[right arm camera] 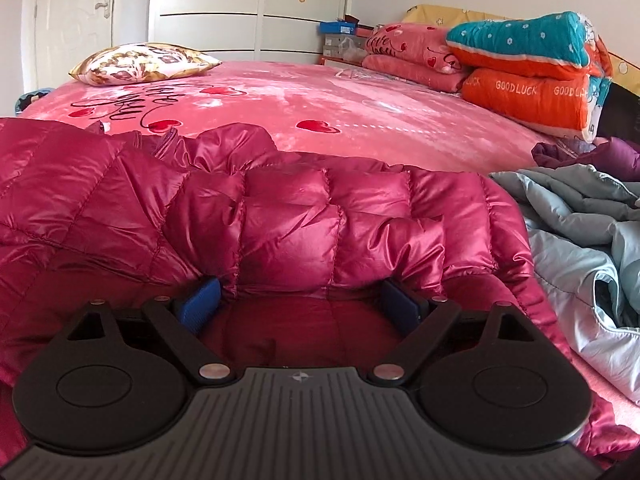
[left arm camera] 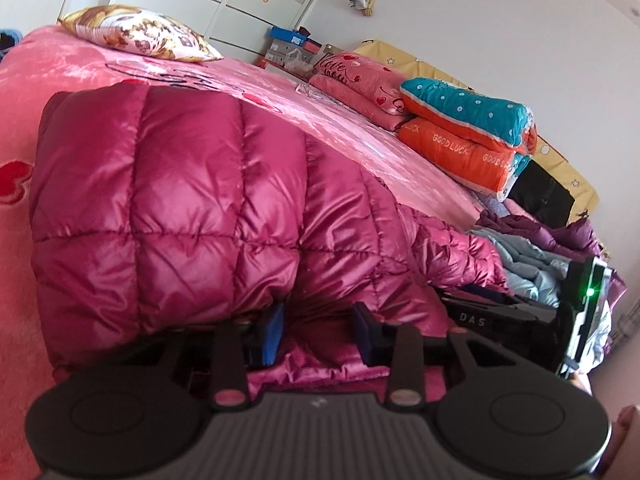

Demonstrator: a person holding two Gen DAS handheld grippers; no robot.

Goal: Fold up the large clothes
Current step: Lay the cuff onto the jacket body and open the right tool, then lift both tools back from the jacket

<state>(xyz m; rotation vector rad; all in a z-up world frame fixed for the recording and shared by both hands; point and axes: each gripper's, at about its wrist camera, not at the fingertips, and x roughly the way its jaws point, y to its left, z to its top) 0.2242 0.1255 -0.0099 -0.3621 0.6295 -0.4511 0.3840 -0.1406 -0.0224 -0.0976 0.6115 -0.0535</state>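
"GOOD LUCK" repeats in pale letters along the folded orange and teal quilt (right arm camera: 532, 92) stacked at the far side of the pink heart-printed bed (right arm camera: 360, 116); the pink pillow (right arm camera: 412, 46) beside it carries a black script reading "Love", and the bedspread bears a similar scrawl I cannot read fully. The shiny magenta quilted down jacket (right arm camera: 288, 216) lies on the bed's near edge. The right gripper (right arm camera: 300, 300) has its jaws released and wide, the jacket's puffed edge sitting between its blue pads without pressure. The left gripper (left arm camera: 318, 332) has narrower jaws with jacket fabric bunched between them; whether they clench it I cannot tell. A grey-blue garment (right arm camera: 580, 232) lies crumpled to the right.
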